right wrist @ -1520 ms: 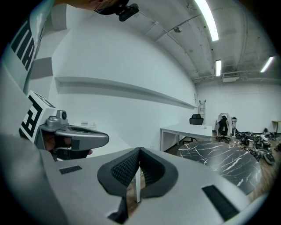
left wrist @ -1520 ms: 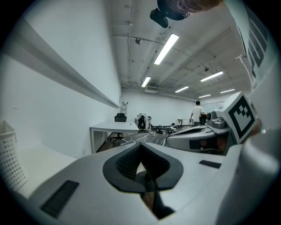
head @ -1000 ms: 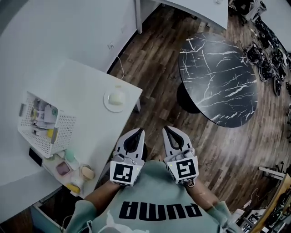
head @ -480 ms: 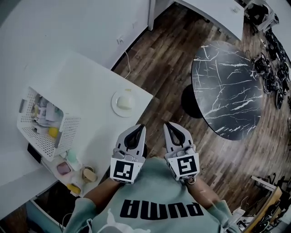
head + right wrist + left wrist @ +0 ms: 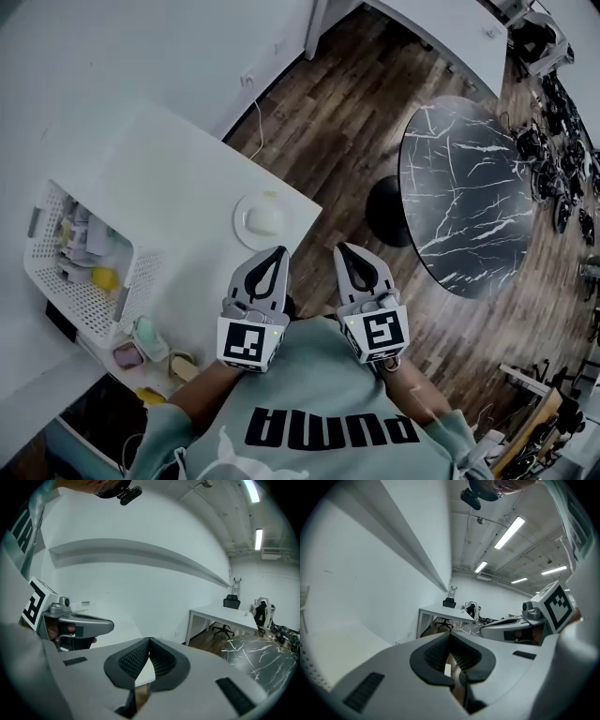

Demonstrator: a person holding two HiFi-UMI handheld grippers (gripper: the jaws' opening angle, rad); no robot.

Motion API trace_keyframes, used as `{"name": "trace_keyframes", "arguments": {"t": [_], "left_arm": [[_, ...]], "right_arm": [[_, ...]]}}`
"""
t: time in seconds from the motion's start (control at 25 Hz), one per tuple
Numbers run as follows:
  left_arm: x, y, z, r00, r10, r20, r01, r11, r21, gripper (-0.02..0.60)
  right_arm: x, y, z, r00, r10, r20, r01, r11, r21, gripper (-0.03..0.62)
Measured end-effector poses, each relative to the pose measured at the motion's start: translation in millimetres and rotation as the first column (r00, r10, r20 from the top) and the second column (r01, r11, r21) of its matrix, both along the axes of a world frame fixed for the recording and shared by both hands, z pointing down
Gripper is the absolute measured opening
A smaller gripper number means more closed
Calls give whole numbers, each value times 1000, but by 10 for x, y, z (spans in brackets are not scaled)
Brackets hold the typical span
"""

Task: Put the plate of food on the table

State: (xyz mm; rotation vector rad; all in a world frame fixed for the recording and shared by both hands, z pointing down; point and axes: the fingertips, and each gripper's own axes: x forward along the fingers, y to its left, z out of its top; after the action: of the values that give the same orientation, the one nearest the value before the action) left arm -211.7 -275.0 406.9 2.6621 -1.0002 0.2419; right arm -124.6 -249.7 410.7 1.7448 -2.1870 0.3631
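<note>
A small white plate (image 5: pixel 263 219) carrying a pale round piece of food (image 5: pixel 266 220) sits near the corner of a white table (image 5: pixel 178 178). My left gripper (image 5: pixel 277 252) is shut and empty, its tip just short of the plate's near rim. My right gripper (image 5: pixel 342 249) is also shut and empty, held beside it over the wooden floor. Both stay close to the person's chest. In the left gripper view the jaws (image 5: pixel 450 636) are closed; in the right gripper view the jaws (image 5: pixel 149 641) are closed too. Neither gripper view shows the plate.
A round black marble table (image 5: pixel 469 192) stands to the right on a dark pedestal. A white perforated basket (image 5: pixel 82 267) with several small items sits on the white table's left. Cups and small containers (image 5: pixel 141 342) lie lower left. Another white desk (image 5: pixel 441 28) is at the top.
The plate and white table corner have come closer to the grippers as the person steps toward them. Both grippers stay shut and side by side.
</note>
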Motion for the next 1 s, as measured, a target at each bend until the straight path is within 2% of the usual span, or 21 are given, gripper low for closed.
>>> {"name": "trace_keyframes", "arguments": {"t": [0.16,0.56,0.84,1.0], "left_arm": [[-146,-86,121,999,-19,38,21,999,-34,6],[-340,-310,182,987,-144,67,146,989,-22,6],[-353,-383,225,970,-228,79,232,972,-45,6],[-445,-460,384,953,-290,83,298,949,-108,6]], "right_arm": [[-89,-138,50,1000,-31,-2,31,999,-16,8],[-183,-494,243,992,-128,18,128,991,-27,8],[-205,-666,358,979,-199,38,201,978,-51,8],[-207,-757,520,970,-234,63,239,966,-98,8]]}}
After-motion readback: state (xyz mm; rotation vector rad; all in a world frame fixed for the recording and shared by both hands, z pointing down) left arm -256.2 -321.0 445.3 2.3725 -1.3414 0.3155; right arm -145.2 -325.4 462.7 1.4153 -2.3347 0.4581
